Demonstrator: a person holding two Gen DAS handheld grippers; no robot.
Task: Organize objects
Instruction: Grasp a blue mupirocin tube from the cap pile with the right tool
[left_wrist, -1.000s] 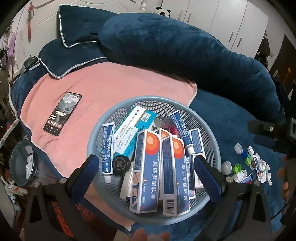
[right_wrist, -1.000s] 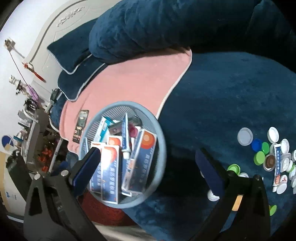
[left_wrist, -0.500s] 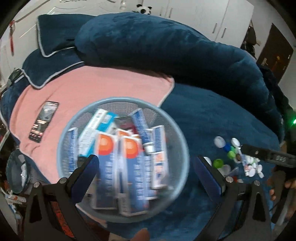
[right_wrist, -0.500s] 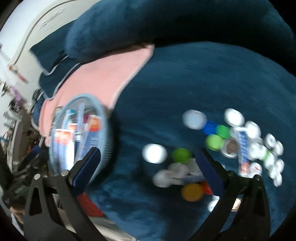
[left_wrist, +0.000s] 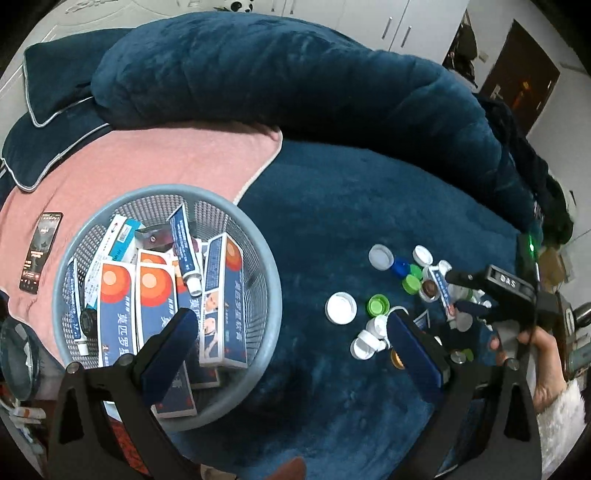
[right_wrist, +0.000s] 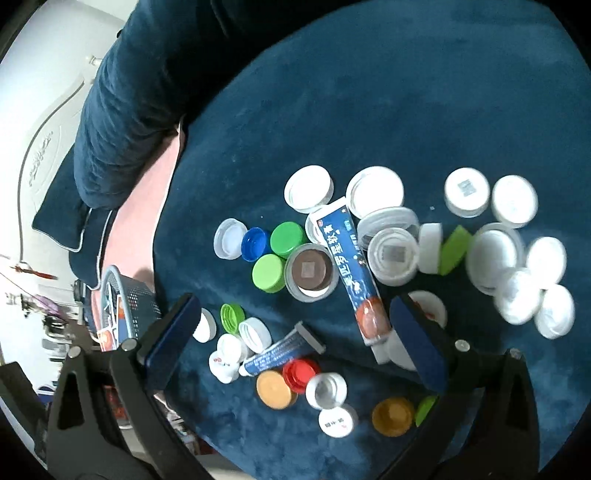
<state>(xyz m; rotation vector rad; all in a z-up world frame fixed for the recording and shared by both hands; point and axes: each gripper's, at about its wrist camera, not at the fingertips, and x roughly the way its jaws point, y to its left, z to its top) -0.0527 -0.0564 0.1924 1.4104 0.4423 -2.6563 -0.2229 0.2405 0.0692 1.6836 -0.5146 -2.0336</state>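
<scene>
Hovering with jaws spread wide and empty, the right gripper (right_wrist: 291, 339) hangs over scattered bottle caps (right_wrist: 391, 254) on a blue blanket (right_wrist: 369, 110); a small tube (right_wrist: 280, 350) lies between its fingers, and a larger blue ointment tube (right_wrist: 351, 273) lies just ahead, touching the right finger. The left gripper (left_wrist: 291, 354), likewise apart, has the grey basket (left_wrist: 266, 258) of ointment boxes (left_wrist: 221, 302) ahead to its left; farther left, a phone (left_wrist: 40, 251) rests on a pink towel (left_wrist: 155, 162).

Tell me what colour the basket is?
The basket is light grey-blue, with a mesh wall. It shows best in the left wrist view.
</scene>
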